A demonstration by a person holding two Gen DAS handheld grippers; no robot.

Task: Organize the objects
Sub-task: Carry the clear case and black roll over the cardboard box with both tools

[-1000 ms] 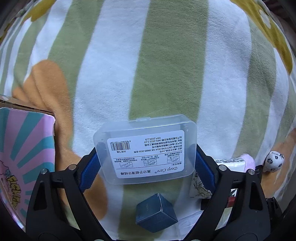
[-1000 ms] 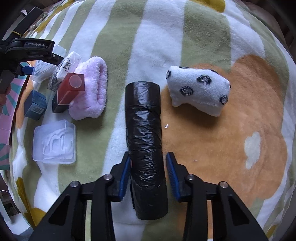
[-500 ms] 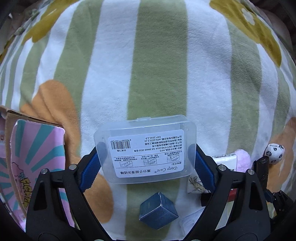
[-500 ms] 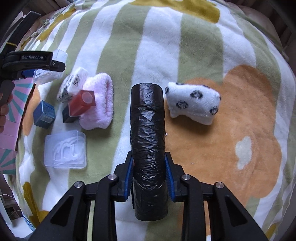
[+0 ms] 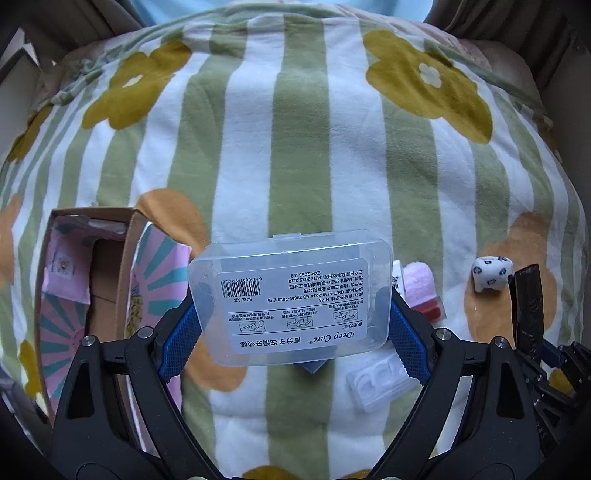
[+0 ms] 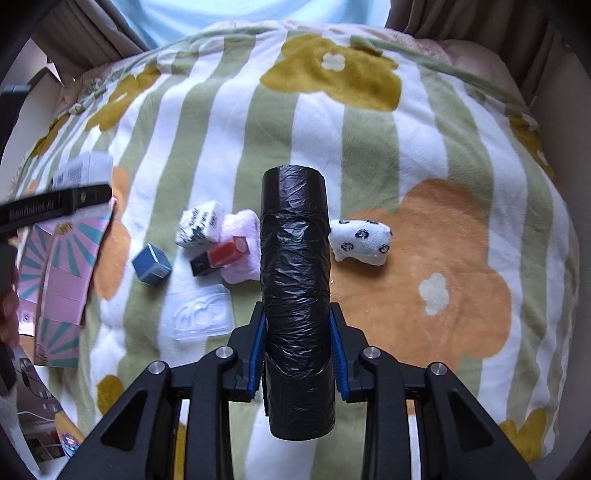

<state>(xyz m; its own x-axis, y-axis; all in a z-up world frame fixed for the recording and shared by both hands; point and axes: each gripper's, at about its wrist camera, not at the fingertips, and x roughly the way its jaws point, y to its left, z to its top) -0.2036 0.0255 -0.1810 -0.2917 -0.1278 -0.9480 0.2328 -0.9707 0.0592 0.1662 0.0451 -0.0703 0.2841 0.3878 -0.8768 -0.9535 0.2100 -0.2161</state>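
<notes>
Left gripper [image 5: 291, 330], its blue pads [image 5: 181, 339] pressed on the short ends of a clear plastic case [image 5: 290, 297]; the case is held clear of the blanket [image 5: 280, 147], label side towards the camera, with a barcode and printed text that read upside down. Right gripper [image 6: 298, 347], clamped on a roll of black bags [image 6: 295, 280] that runs lengthwise between the pads and projects past the fingertips, likewise lifted off the bedding. Below, on the green-and-white striped blanket with ochre and orange flowers: a blue cube [image 6: 152, 264]; a white printed packet [image 6: 199, 223] leaning on a pink fluffy item [image 6: 242, 243]; a red bottle with a black cap [image 6: 221, 255] lying on its side against the pink item; a second clear case [image 6: 201, 314] flat just beside the cube; and a white spotted plush piece [image 6: 360, 240] on an orange flower to the right of the roll. At the left edge lies an open cardboard box [image 5: 92, 280] with pink and teal sunburst flaps; its inside appears bare cardboard, though fisheye distortion and shadow leave the bottom unclear. In the left view the roll shows at the far right edge, well apart from the box. Beyond the bed, curtains [image 6: 92, 33] and a pale blue wall [image 6: 258, 11].
</notes>
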